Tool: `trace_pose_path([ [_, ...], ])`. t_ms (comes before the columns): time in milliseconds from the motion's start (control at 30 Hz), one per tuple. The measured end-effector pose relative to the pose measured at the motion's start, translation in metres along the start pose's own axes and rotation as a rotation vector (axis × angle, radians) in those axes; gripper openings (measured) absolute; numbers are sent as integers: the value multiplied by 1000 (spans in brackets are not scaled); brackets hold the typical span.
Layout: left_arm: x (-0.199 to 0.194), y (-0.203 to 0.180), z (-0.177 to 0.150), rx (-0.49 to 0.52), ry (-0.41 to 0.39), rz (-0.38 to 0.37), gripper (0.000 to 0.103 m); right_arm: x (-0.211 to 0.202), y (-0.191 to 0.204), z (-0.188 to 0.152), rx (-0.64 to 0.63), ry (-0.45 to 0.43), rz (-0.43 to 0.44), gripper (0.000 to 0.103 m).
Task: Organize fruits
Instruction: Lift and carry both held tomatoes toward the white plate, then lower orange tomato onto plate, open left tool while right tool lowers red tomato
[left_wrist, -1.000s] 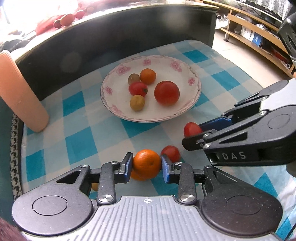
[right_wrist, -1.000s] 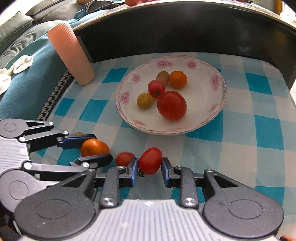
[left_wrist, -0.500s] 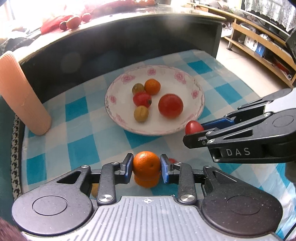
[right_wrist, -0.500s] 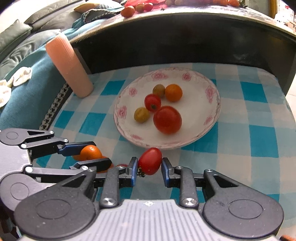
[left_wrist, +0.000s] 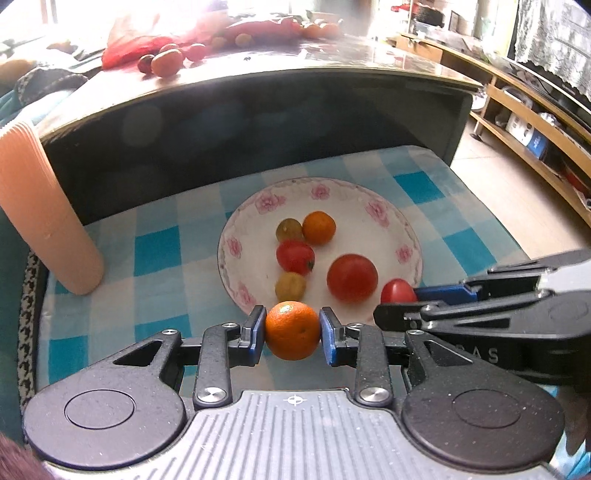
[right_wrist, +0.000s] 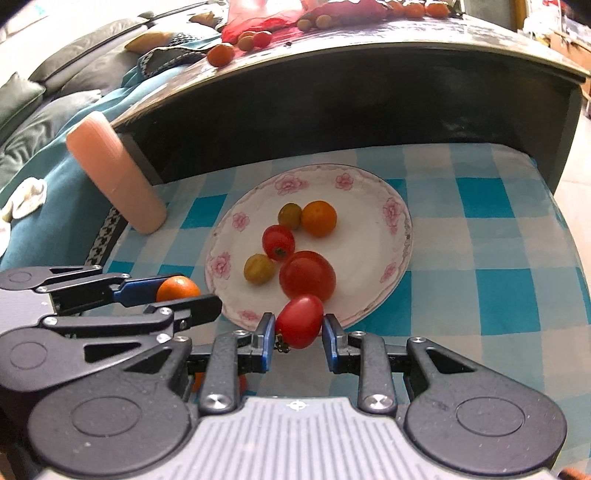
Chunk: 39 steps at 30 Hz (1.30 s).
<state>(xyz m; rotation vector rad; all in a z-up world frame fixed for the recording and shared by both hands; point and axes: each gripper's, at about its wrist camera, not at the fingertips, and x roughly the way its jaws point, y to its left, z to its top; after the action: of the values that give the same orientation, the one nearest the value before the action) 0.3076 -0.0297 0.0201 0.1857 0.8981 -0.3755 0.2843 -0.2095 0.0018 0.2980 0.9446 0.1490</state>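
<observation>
Fruits are partly gathered, with two more in the air on their way. Nearest, the left gripper (left_wrist: 292, 330) pinches a small orange (left_wrist: 293, 329) between its blue pads, held just short of the near rim of the flowered plate (left_wrist: 373, 206). Beside it the right gripper (right_wrist: 298, 334) is pressed onto an oval red tomato (right_wrist: 299, 320), which hangs over the plate's near edge. Both tools tilt steeply downward toward the checked cloth (right_wrist: 491, 236), side by side and close together. Under the right gripper, a bit of orange and red shows on the cloth, likely fruit not yet collected, though it is mostly hidden. Farther on, five pieces already lie in the plate: a large tomato (right_wrist: 307, 275), a smaller one, two yellowish fruits and an orange. By my reading, both held pieces must next be released into the plate.
</observation>
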Motion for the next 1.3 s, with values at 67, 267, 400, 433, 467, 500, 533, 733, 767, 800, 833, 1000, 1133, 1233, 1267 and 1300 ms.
trace_pose_path([
  [67,4,1,3,-3,1,4,38,2,-1,1,3,0,-4,41],
  [267,13,8,6,-7,12,9,38,8,2,4,-7,-2,9,41],
  [400,15,12,7,-8,17,8,39,14,4,6,-11,3,9,41],
  [433,15,14,7,-13,18,6,39,15,5,7,-14,2,6,41],
  [467,15,16,7,-21,20,3,38,15,6,8,-19,-2,5,41],
  [500,16,18,7,-30,23,0,39,16,7,9,-25,-3,4,41],
  [533,17,20,8,-39,26,-4,39,17,9,11,-35,-2,2,41],
  [733,24,20,8,-41,40,0,38,27,7,16,-54,4,-10,41],
  [767,25,20,8,-41,43,-2,38,30,6,16,-54,8,-12,41],
  [800,26,20,8,-42,44,-7,38,32,5,17,-53,10,-16,41],
  [833,25,22,9,-48,41,-15,38,33,4,17,-54,12,-18,41],
  [1000,7,41,16,-104,-9,-51,39,33,7,24,-64,-5,3,41],
  [1133,-1,57,17,-157,-30,-61,39,32,14,30,-75,-27,26,41],
  [1233,0,58,17,-168,-25,-68,38,35,17,31,-81,-26,34,41],
  [1267,2,56,16,-161,-19,-68,38,36,17,30,-83,-24,33,41],
  [1300,4,54,16,-153,-12,-70,38,37,16,30,-83,-22,32,41],
])
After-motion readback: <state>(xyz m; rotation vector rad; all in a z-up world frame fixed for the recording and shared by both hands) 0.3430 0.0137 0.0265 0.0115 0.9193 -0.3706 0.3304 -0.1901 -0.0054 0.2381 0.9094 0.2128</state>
